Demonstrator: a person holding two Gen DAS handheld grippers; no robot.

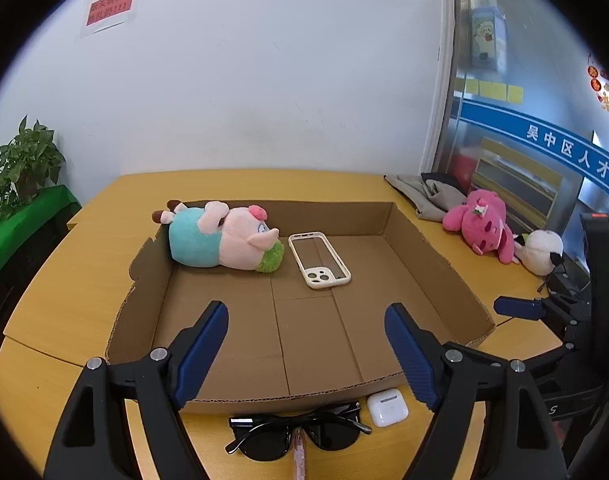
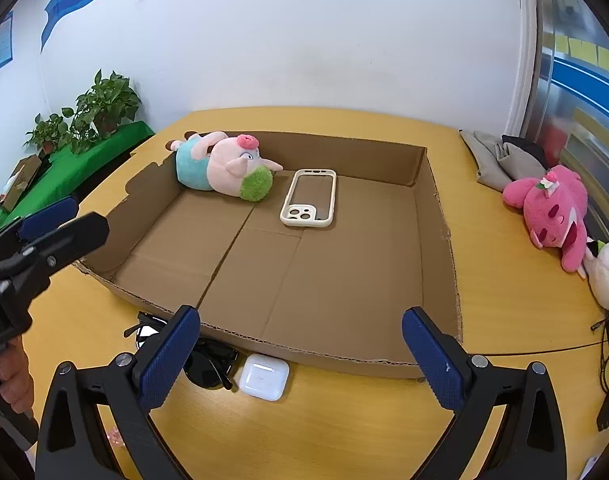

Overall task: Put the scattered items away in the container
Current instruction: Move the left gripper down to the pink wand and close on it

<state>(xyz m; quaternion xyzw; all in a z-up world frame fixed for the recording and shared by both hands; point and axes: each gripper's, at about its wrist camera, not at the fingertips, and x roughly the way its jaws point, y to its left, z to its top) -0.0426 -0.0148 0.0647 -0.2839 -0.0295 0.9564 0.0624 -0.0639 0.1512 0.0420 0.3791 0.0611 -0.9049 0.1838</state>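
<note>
1. Cardboard tray point(image 1: 432, 256) is sitting on the yellow table point(image 2: 344, 420), already holding a pig plush point(image 1: 220, 240) at the far left corner and a cream phone case point(image 1: 318, 260) lying flat near the back wall.
2. Waiting outside the tray: sunglasses point(image 1: 296, 434) and a white earbud case point(image 1: 387, 407), both just beside the near wall; a pink plush point(image 2: 552, 212) and a white plush point(image 2: 608, 276) are lying off to the right, with folded grey cloth point(image 2: 500, 160) behind them. A thin pink stick-like thing point(image 1: 299, 456) is crossing the sunglasses (too small to identify).
3. Left gripper point(image 1: 306, 344) is hovering over the tray's near edge, fingers spread wide, carrying nothing and touching nothing.
4. Right gripper point(image 2: 300, 354) is hovering likewise, jaws released and wide, empty; the earbud case point(image 2: 263, 377) is lying below and between its fingers.
5. Judgement: the step in hand is picking up a near-side item, likely earbud case or sunglasses.
6. Doing it well: dropping straight down so the pads are bracketing the case's flat sides, and closing squarely, since the smooth rounded shell looks liable to squirt out.
7. For the sunglasses, gripping at the bridge or frame is looking safer than at the lenses; the tray wall needs clearing on the lift.
</note>
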